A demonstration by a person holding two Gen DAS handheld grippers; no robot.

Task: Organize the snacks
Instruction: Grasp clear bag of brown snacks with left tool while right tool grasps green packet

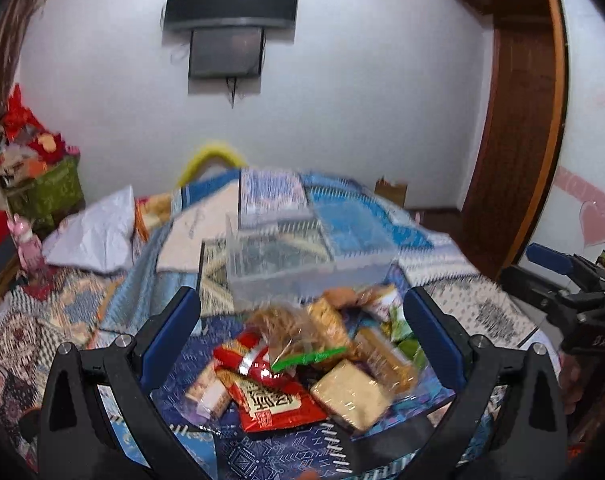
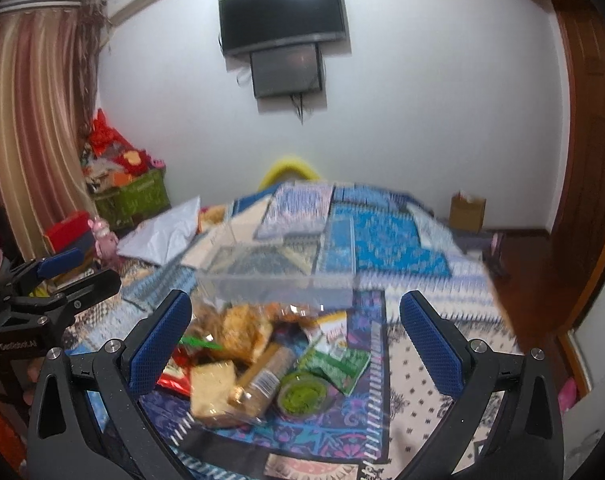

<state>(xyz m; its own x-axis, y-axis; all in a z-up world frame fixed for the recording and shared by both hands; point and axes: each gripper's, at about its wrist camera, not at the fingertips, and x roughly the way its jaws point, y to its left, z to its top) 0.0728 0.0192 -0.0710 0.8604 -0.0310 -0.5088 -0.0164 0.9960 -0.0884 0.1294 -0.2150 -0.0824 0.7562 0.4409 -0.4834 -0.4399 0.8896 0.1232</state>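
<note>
A pile of wrapped snacks (image 1: 302,364) lies on a patterned blue bedspread (image 1: 362,216); the pile also shows in the right wrist view (image 2: 262,364). It holds a red packet (image 1: 270,400), a pale cracker pack (image 1: 348,394), green packets (image 2: 338,364) and a round green snack (image 2: 302,396). A clear plastic box (image 1: 298,264) stands empty just behind the pile, also in the right wrist view (image 2: 274,276). My left gripper (image 1: 302,320) is open above the pile. My right gripper (image 2: 296,328) is open above it too. Both hold nothing.
A white plastic bag (image 1: 98,236) lies at the bed's left. A green crate with red items (image 2: 134,196) stands by the curtain. A wall television (image 2: 282,12) hangs ahead. A wooden door frame (image 1: 522,120) is at the right, a small brown box (image 2: 468,208) by the wall.
</note>
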